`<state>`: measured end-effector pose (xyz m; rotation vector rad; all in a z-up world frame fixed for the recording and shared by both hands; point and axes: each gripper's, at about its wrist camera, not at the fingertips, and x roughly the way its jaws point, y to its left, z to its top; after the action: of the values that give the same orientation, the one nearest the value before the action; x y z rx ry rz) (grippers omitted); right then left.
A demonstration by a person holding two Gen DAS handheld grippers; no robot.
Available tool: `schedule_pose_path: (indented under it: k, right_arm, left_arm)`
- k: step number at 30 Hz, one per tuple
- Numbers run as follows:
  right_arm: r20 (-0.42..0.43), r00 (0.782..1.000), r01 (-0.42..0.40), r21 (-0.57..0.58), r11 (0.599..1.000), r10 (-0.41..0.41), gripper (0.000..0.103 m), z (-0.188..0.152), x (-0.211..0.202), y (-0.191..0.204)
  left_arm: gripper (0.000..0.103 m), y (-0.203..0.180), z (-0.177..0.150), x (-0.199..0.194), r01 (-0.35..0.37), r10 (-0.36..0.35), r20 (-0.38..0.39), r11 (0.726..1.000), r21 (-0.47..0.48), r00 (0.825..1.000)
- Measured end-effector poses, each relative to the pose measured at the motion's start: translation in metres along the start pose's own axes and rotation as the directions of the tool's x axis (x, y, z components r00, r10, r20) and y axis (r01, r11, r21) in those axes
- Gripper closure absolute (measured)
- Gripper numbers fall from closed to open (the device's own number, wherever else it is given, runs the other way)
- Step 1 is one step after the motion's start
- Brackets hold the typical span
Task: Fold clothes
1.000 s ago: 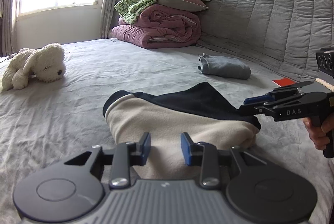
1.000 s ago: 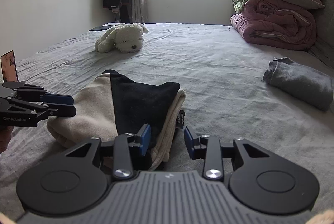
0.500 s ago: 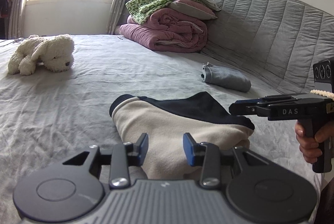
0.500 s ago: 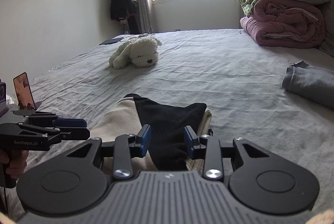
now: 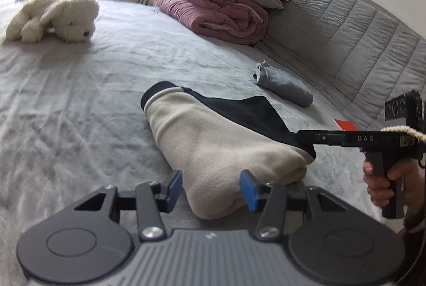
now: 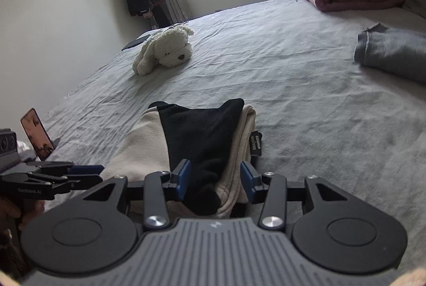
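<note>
Fleece point(image 5: 213, 142) is lying folded into a compact bundle on the bed point(image 5: 80, 99), cream layer up with a black panel on the side toward the headboard point(image 5: 359, 32).

Left gripper point(image 5: 211, 190): jaws have just been opening. The near cream corner of the fleece sits between the blue pads point(image 5: 174, 188), but a gap is seen on both sides, so nothing is clamped. Right gripper point(image 6: 214, 180): jaws have just been opening too. The black-and-cream edge stack is between its pads point(image 6: 183, 179); these look parted from the cloth, though the left pad is close enough that light contact can't be ruled out. Judged as released on both sides, fold laid down.

Landmarks relative to the fleece: grey folded item point(image 5: 285, 86) beyond it toward the headboard, well apart; plush dog point(image 5: 53, 16) far side toward the window; quilt stack point(image 5: 221, 8) at the head end.

Risks from here:
- Fleece is thick and springy, so the top layer could be expected to creep open once unloaded. The near edges in the right wrist view already look uneven.
- If either gripper is pulled back low, a pad could snag the nap or the loose label point(image 6: 255, 143) and the bundle would be dragged or unrolled.
- Pads still straddle cloth, so any re-closing would pinch only some layers and skew the stack.
- The bedsheet is wrinkled and soft, so a sideways nudge could tip the bundle.
</note>
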<state>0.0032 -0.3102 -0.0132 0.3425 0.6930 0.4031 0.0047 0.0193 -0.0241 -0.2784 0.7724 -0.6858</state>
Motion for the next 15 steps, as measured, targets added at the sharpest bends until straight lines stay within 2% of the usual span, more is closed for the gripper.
schedule_pose_path:
  k: [2, 4, 8, 9, 12, 15]
  right_arm:
    - [-0.021, 0.998, -0.057, 0.112, 0.992, 0.060, 0.037, 0.004, 0.002, -0.010]
    - [-0.044, 0.994, -0.088, 0.222, 0.971, 0.100, 0.033, 0.006, 0.007, -0.021]
    - [-0.097, 0.988, -0.066, 0.437, 0.897, 0.120, 0.032, 0.004, 0.023, -0.044]
    - [-0.110, 0.986, -0.059, 0.473, 0.879, 0.126, 0.032, 0.003, 0.027, -0.049]
    - [-0.141, 0.978, -0.049, 0.566, 0.823, 0.155, 0.030, 0.001, 0.036, -0.062]
    - [-0.146, 0.974, -0.053, 0.591, 0.805, 0.172, 0.028, 0.002, 0.038, -0.066]
  left_arm:
    - [0.043, 0.011, 0.004, 0.002, 0.060, -0.063, -0.029, 0.992, -0.112, 0.998]
    - [0.039, 0.022, 0.006, 0.006, 0.100, -0.112, -0.047, 0.972, -0.214, 0.993]
    - [0.029, 0.044, 0.007, 0.016, 0.141, -0.192, -0.087, 0.902, -0.409, 0.978]
    - [0.024, 0.048, 0.007, 0.019, 0.143, -0.203, -0.089, 0.884, -0.444, 0.975]
    - [0.020, 0.055, 0.004, 0.028, 0.148, -0.232, -0.100, 0.841, -0.520, 0.968]
    - [0.019, 0.054, 0.003, 0.037, 0.139, -0.227, -0.099, 0.829, -0.542, 0.969]
